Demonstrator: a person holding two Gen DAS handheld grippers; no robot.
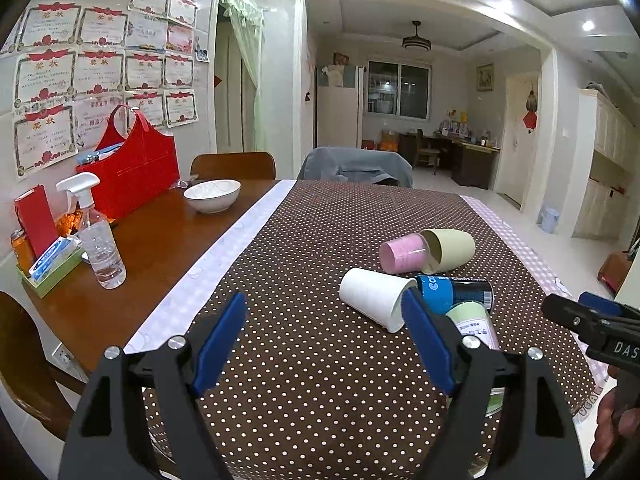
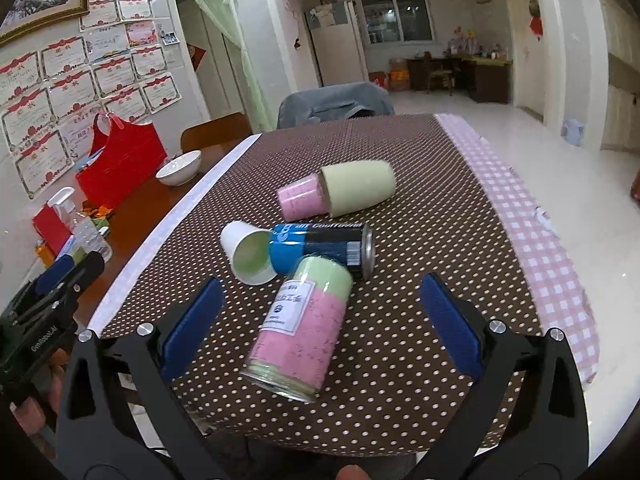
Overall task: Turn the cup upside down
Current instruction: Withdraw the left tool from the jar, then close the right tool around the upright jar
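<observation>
Five cylinders lie on their sides on a brown polka-dot tablecloth (image 2: 400,340): two cups, a pink container and two cans. The white paper cup (image 2: 247,253), pale green inside, rests with its mouth toward the right-hand camera, its rim touching a blue-and-black drink can (image 2: 320,246). A pink-and-green labelled can (image 2: 300,332) lies nearest the table's edge, its far end touching the blue can. Farther back, a beige cup (image 2: 358,192) lies with a pink container (image 2: 300,200) at its mouth; whether the pink one is tucked inside cannot be told for sure.

Two pairs of tongs hover above the cloth, both spread wide and holding nothing. The left gripper (image 1: 324,344) has its blue pads apart, the right-hand pad overlapping the white cup's rim in the left view, though contact is unclear. The right gripper (image 2: 320,320) stands open either side of the pink-and-green can without touching it.

On the bare wood to the left stand one white bowl (image 1: 212,195), one spray bottle (image 1: 96,232) and one red bag (image 1: 134,168).
</observation>
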